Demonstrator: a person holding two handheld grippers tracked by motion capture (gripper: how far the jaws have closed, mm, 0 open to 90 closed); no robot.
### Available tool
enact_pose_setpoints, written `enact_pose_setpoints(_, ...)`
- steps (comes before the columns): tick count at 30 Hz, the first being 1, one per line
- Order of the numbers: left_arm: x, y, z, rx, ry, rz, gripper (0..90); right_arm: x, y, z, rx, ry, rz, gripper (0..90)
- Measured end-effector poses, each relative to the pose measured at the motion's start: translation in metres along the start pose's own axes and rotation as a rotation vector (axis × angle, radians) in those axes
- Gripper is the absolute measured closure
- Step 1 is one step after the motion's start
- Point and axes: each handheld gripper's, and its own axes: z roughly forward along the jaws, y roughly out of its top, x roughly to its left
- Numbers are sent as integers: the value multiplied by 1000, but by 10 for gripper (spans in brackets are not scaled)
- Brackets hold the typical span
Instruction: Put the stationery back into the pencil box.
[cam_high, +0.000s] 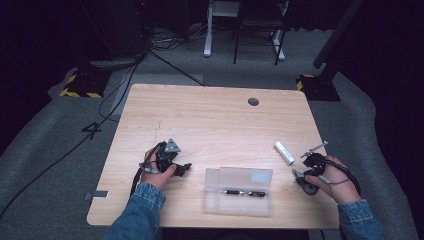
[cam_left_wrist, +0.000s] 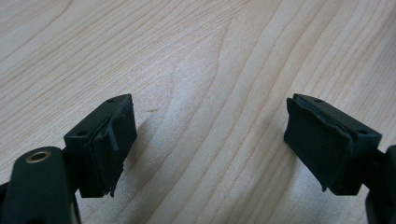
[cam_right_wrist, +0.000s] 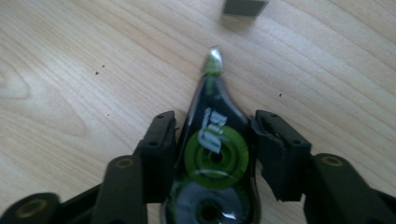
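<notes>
The correction tape roller (cam_right_wrist: 212, 158) is sitting between the jaws of the right gripper (cam_right_wrist: 212, 140), its green spool level with the pads and its pointed tip reaching out past them over the table (cam_right_wrist: 70, 70). Both pads are pressing on its dark sides, so the jaws are gripping it. In the high view the right gripper (cam_high: 306, 176) is working near the table's right edge, with the white cap (cam_high: 284, 152) lying just beyond it and the clear pencil case (cam_high: 239, 190) well to its left. The left gripper (cam_left_wrist: 210, 140) is holding its jaws wide apart over bare wood, with free room all around.
</notes>
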Motion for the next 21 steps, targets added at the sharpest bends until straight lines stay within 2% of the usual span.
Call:
enact_pose_setpoints(9,0,0,0,-1,0,0,169,2,2,0,5,4,-32,529)
enact_pose_setpoints(15,0,0,0,-1,0,-1,169,1,3,-4,-29,12,-23,531)
enact_pose_setpoints(21,0,0,0,-2,0,-1,169,-1,2,-12,-55,16,6,532)
